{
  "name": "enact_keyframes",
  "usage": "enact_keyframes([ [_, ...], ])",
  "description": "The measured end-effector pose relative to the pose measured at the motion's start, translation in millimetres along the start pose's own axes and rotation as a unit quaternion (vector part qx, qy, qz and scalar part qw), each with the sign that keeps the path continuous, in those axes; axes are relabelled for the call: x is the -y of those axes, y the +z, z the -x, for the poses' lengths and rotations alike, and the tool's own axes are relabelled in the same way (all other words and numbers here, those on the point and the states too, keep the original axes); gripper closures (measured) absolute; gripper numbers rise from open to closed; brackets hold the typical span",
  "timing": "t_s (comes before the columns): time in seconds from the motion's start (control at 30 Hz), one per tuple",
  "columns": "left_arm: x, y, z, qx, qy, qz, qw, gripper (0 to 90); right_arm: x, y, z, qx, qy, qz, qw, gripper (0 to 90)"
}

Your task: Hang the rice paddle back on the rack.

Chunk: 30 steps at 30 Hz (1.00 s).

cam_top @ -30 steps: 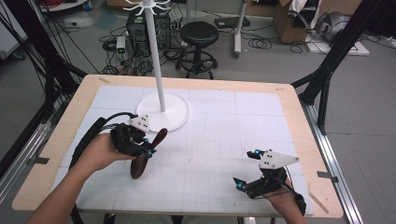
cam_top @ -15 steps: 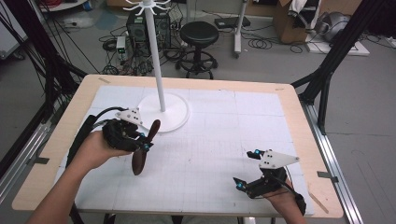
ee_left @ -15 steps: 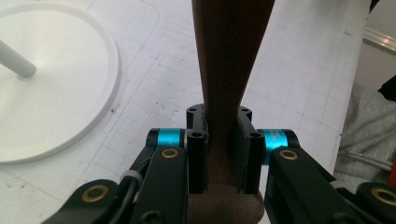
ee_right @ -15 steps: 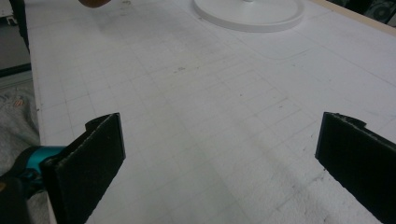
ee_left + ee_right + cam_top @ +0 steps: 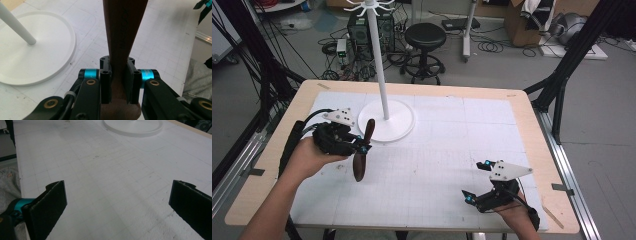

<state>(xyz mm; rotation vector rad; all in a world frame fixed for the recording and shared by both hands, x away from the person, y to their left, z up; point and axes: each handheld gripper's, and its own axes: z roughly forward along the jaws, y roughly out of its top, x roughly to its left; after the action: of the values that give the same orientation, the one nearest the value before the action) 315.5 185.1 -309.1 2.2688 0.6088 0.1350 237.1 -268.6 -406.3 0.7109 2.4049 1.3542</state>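
Observation:
My left gripper (image 5: 362, 146) is shut on a dark brown wooden utensil (image 5: 360, 162), held above the left part of the white mat. The utensil stands nearly upright, its wider end hanging low and its narrow end (image 5: 370, 126) near the white stand's round base (image 5: 397, 131). In the left gripper view the jaws of my left gripper (image 5: 117, 67) clamp the utensil's brown shaft (image 5: 122, 27), and the base (image 5: 32, 57) lies to the left. My right gripper (image 5: 472, 179) rests low at the front right, open with nothing between its pads (image 5: 53, 202).
A tall white pole (image 5: 378, 60) rises from the base and carries hooks at its top. The white gridded mat (image 5: 447, 140) covers a wooden table (image 5: 532, 150). Beyond the table stand a black stool (image 5: 425, 37), cables and frame legs.
My left hand has drifted left and slightly up with the utensil, which now stands steeper. The right gripper has stayed put.

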Motion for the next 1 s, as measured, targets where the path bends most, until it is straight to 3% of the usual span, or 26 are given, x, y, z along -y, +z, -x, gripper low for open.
enact_keyframes([
  [0.53, -1.1, -16.3, -10.8, -0.013, -0.036, 0.040, 0.9984, 77.6, -0.1, 0.2, 0.0, 0.001, -0.001, 0.000, 1.0000, 0.3],
  [1.0, -6.9, -34.1, -22.6, -0.028, -0.072, 0.066, 0.9948, 77.6, -0.1, 0.3, 0.1, 0.000, 0.001, 0.000, 1.0000, 0.3],
])
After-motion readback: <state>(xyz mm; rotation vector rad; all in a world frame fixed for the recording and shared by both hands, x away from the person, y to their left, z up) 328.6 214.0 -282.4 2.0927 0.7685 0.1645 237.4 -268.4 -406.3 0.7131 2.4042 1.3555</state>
